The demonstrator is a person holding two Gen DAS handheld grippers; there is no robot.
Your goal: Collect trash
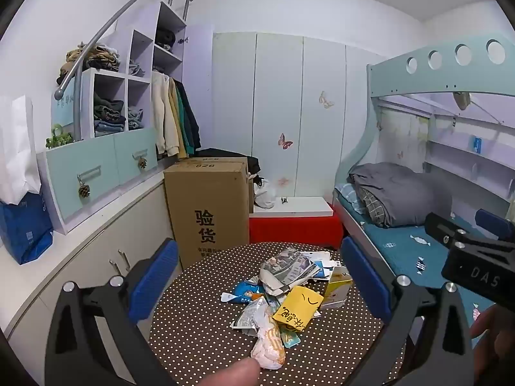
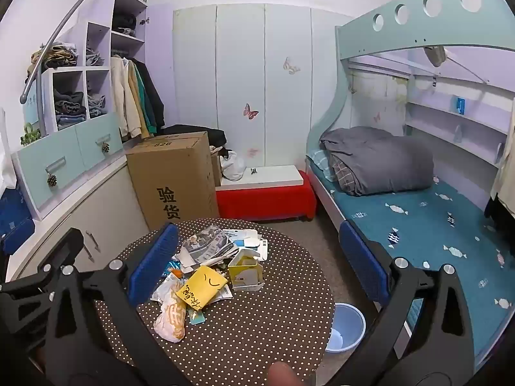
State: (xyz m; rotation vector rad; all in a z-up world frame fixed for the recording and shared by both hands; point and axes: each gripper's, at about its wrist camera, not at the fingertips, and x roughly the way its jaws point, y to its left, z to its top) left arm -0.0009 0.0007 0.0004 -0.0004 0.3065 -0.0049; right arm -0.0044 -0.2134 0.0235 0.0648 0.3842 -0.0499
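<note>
blue-padded black left gripper (image 1: 259, 278) and its twin, the right gripper (image 2: 257, 262), both hang spread wide with nothing between the pads, above the near side of the round table with a brown white-dotted cloth (image 2: 257, 331). a fingertip shows at the bottom of each view.

the trash sits in one loose heap toward the table's far-left part: a crumpled pale orange-printed wrapper (image 2: 170, 318) nearest, a yellow paper packet with black writing (image 2: 201, 286) on top, a small yellow-and-white carton (image 2: 246, 271) standing beside it, and folded newspaper (image 2: 206, 244) behind.

by my reading, collecting has not begun; this is the approach. the next move likely calls for dropping one gripper onto the pale wrapper (it lies free at the heap's near edge).

a pale blue plastic bin (image 2: 346, 326) stands on the floor just off the table's right rim, between table and bed (image 2: 434, 225), a tight gap. the near table surface is bare.
</note>
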